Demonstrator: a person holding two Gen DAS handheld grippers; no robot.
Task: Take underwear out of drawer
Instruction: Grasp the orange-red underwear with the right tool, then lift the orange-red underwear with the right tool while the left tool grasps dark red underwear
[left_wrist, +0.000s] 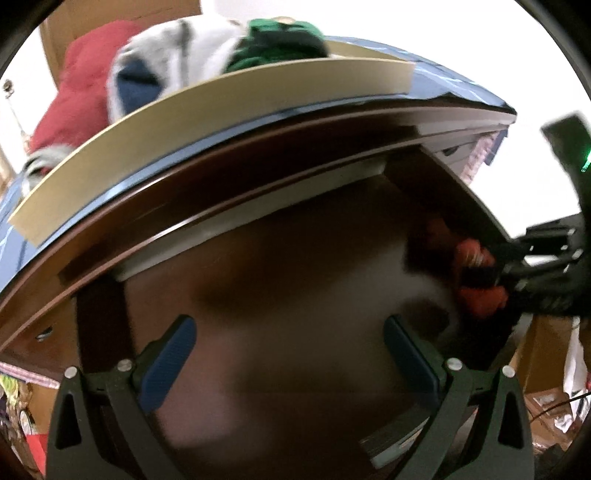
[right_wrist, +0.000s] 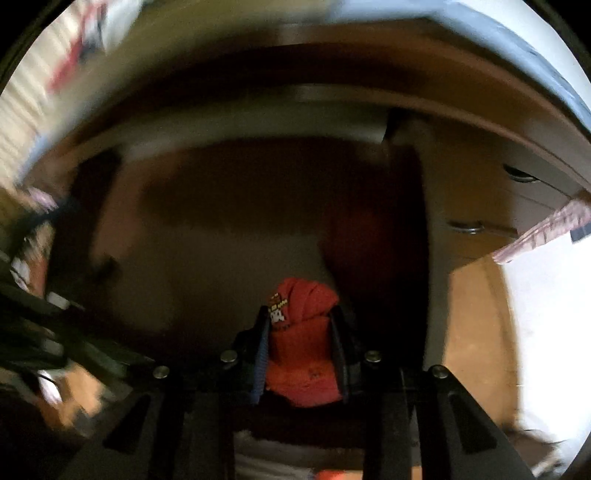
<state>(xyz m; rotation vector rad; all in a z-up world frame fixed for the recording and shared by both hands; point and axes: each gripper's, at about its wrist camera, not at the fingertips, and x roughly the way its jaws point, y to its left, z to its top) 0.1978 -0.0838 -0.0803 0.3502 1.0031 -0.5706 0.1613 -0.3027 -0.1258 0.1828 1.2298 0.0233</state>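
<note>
- At the lower middle of the right wrist view, the right gripper (right_wrist: 301, 350) has its jaws drawn in close on the red underwear (right_wrist: 303, 354); the cloth bulges up between them, so I judge it a firm pinch.
- The underwear shows a small printed patch on its upper left fold. It sits over the dark drawer (right_wrist: 221, 229), and whether it still rests on the floor of the drawer I cannot tell, since the picture is blurred.
- In the left wrist view the same red bundle (left_wrist: 478, 284) shows at the right edge, by the right wall of the drawer, with the dark frame of the right gripper reaching in from the right.
- The left gripper (left_wrist: 291, 354) hangs over the middle of the drawer, jaws spread wide with nothing between them; it seems to be kept clear so the other can work.
- Along the top of that view a pile of clothes (left_wrist: 155, 74) lies on the dresser top, behind a pale board (left_wrist: 207, 114).
- Next, I'd guess, the bundle needs lifting clear of the drawer wall.
</note>
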